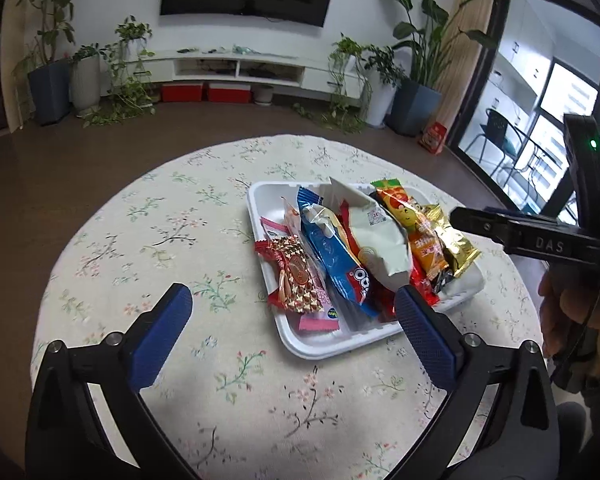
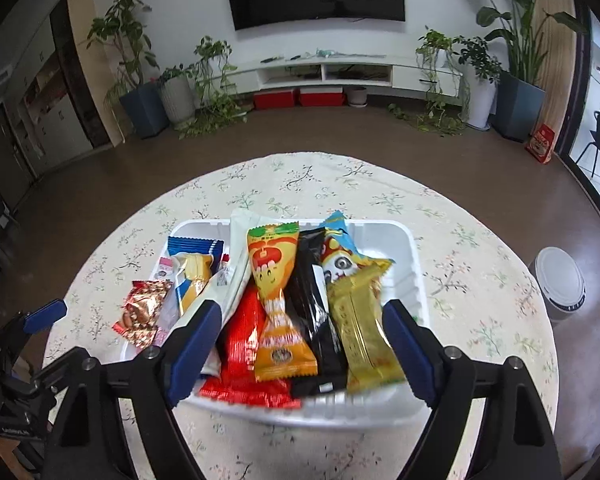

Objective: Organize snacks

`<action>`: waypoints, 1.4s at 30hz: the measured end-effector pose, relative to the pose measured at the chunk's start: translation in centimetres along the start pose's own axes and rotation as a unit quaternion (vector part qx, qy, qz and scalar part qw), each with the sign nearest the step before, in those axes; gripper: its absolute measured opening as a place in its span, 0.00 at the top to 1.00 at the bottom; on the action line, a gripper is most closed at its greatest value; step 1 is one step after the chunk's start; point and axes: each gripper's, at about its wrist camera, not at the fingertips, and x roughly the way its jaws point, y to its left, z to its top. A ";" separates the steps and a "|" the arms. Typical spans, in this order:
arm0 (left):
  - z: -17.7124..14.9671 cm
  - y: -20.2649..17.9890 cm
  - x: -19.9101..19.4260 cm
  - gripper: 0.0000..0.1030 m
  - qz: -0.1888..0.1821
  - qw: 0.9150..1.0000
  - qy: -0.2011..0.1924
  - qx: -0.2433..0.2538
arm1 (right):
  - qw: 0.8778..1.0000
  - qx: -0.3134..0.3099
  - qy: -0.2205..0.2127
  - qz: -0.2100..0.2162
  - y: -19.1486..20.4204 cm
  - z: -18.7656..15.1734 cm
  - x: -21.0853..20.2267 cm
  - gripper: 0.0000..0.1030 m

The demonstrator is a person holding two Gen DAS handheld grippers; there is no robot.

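Observation:
A white tray [image 1: 312, 344] on the floral tablecloth holds several snack packets in a loose pile: a blue cookie packet [image 1: 336, 256], a white one [image 1: 376, 240], an orange one [image 2: 276, 280], a black one [image 2: 312, 300] and a gold one [image 2: 360, 320]. A red-gold candy [image 1: 296, 280] lies over the tray's left rim. My left gripper [image 1: 292, 300] is open in front of the tray's near left corner, with nothing gripped. My right gripper [image 2: 302, 312] is open above the tray's near side, its pads clear of the packets. One of its fingers [image 1: 500, 226] shows by the gold packet.
The round table [image 1: 180, 220] ends all around in dark floor. A hand [image 1: 568, 320] holds the right gripper at the right edge. A white-lidded bin [image 2: 560, 284] stands on the floor to the right. Potted plants and a low TV shelf line the far wall.

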 end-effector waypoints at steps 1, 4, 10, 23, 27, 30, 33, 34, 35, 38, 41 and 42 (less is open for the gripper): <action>-0.3 -0.2 -0.8 0.00 0.004 1.000 -0.004 -0.002 | 1.000 0.005 -0.005 0.004 -0.2 -0.5 -0.8 0.17; -1.2 -1.4 -3.8 0.00 0.023 0.999 -0.025 0.008 | 1.000 0.015 -0.023 0.012 -0.4 -2.4 -3.6 0.16; -3.7 -5.9 -10.7 0.00 0.040 0.996 -0.069 0.042 | 0.998 0.034 -0.053 0.031 -0.4 -6.3 -9.1 0.16; -7.8 -14.6 -20.1 0.00 0.179 0.976 -0.119 0.035 | 0.990 0.033 -0.131 0.025 0.0 -12.8 -20.3 0.10; -8.7 -15.7 -20.9 0.00 0.152 0.983 -0.103 0.024 | 0.989 0.030 -0.146 0.006 0.2 -14.6 -22.6 0.08; -9.6 -16.9 -21.5 0.00 0.127 0.986 -0.102 0.025 | 0.988 0.021 -0.153 -0.007 0.5 -16.0 -23.9 0.06; -10.4 -17.8 -22.2 0.00 0.112 0.988 -0.104 0.025 | 0.987 0.017 -0.159 -0.017 0.7 -16.9 -24.7 0.03; -10.7 -18.2 -22.5 0.00 0.105 0.989 -0.105 0.022 | 0.987 0.019 -0.160 -0.018 0.7 -17.1 -25.0 0.02; -10.9 -18.3 -22.8 0.00 0.100 0.989 -0.106 0.022 | 0.987 0.020 -0.160 -0.018 0.8 -17.4 -25.3 0.01; -11.3 -18.9 -23.3 0.00 0.096 0.989 -0.110 0.024 | 0.986 0.019 -0.162 -0.024 0.9 -17.9 -25.8 0.01; -11.5 -19.2 -23.5 0.00 0.090 0.990 -0.109 0.021 | 0.986 0.019 -0.161 -0.028 1.0 -18.2 -26.1 0.00; -11.5 -19.2 -23.5 0.00 0.089 0.990 -0.108 0.019 | 0.987 0.019 -0.159 -0.029 1.0 -18.2 -26.1 0.00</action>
